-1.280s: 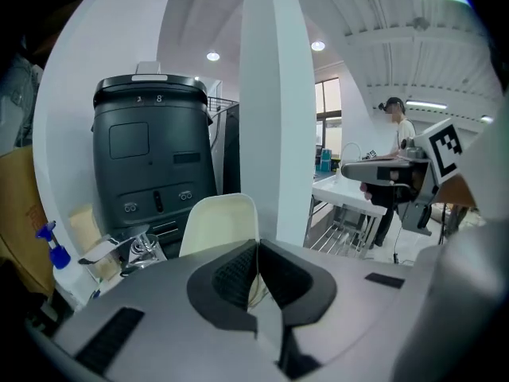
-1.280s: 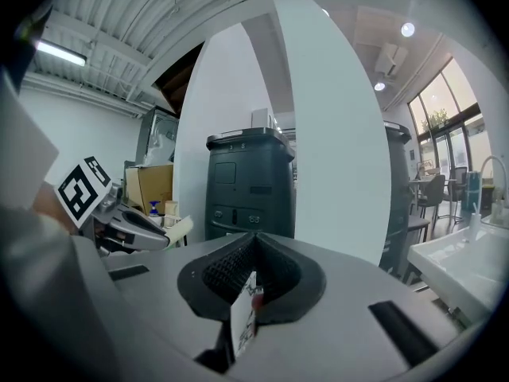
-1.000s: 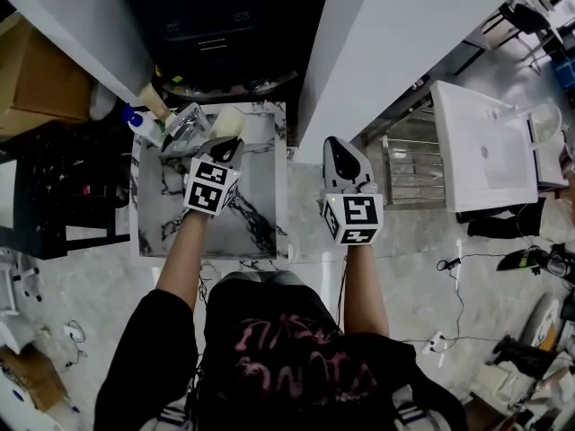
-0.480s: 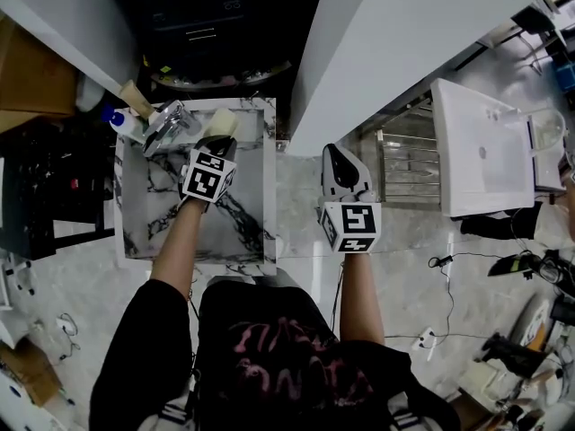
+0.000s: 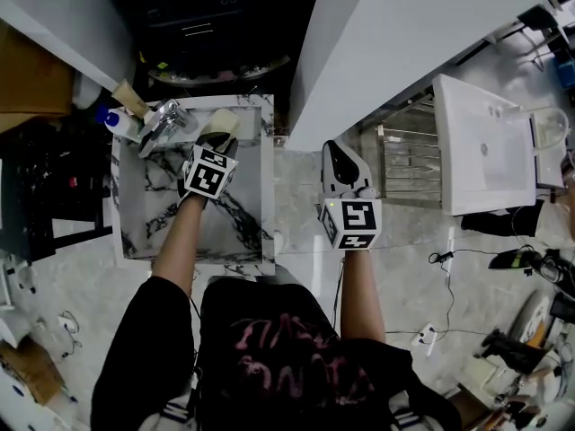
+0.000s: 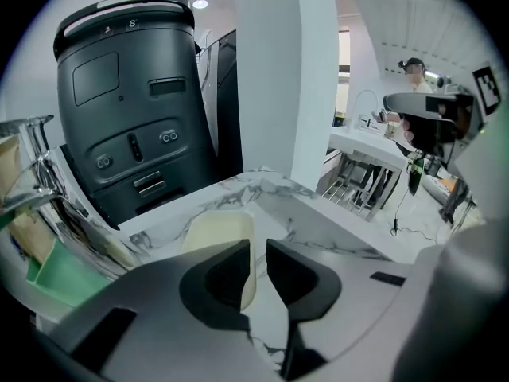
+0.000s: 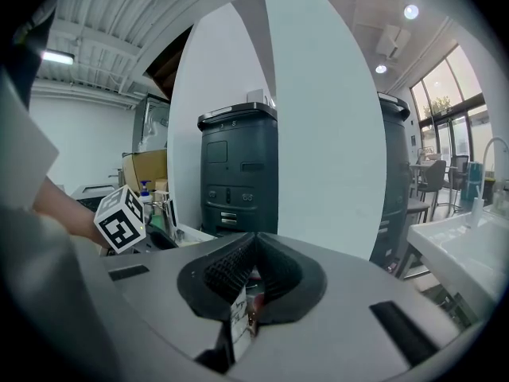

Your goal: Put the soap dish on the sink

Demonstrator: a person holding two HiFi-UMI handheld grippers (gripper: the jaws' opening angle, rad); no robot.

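Observation:
The cream soap dish (image 5: pixel 222 122) lies on the marble sink top (image 5: pixel 243 227) near its far edge, right of the chrome faucet (image 5: pixel 162 119). My left gripper (image 5: pixel 216 140) reaches over the sink top to it. In the left gripper view the jaws stand close together with the rim of the soap dish (image 6: pixel 213 231) pinched between them, so the left gripper (image 6: pixel 258 253) is shut on the dish just above the marble (image 6: pixel 318 221). My right gripper (image 5: pixel 341 155) hangs right of the sink over the floor; in its own view the right gripper (image 7: pixel 254 249) is shut and holds nothing.
A blue-capped bottle (image 5: pixel 112 119) and a tan item stand left of the faucet (image 6: pixel 32 173). A dark machine (image 6: pixel 131 102) rises behind the sink. A white pillar (image 5: pixel 395 34) stands to the right, then a metal rack (image 5: pixel 409 164) and a white basin (image 5: pixel 481 146). Cables lie on the floor.
The head view has shifted a little. The left gripper stays at the soap dish near the sink's far edge. The right gripper has barely moved.

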